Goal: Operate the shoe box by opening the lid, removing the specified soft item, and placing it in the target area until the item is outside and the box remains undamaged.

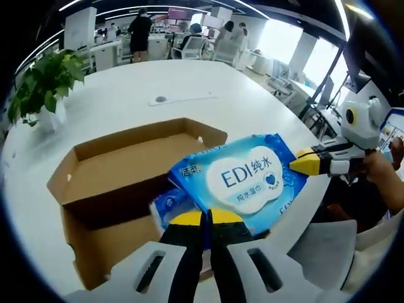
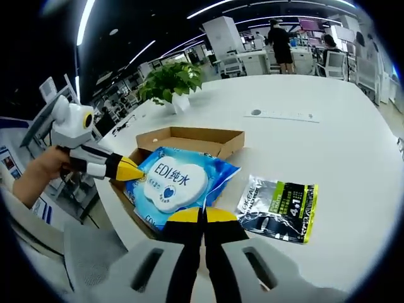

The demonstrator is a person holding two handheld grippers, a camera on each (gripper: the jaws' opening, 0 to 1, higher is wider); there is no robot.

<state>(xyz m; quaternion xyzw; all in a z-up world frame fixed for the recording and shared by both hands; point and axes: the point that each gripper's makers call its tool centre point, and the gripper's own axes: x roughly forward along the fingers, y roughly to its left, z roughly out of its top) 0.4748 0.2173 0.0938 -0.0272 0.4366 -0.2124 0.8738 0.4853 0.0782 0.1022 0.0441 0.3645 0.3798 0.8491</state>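
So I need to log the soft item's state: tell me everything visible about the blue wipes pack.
The wipes pack is a soft, glossy blue plastic packet with a white cloud-shaped label reading EDI and a small heart. It is tilted, lifted above the open cardboard shoe box. Both claws are shut on it from opposite edges: the left claw and the right claw. Another blue pack lies under it.

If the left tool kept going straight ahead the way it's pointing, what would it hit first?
Most likely nothing new: the left tool is already shut on the blue wipes pack. Beyond the pack lies the open cardboard box.
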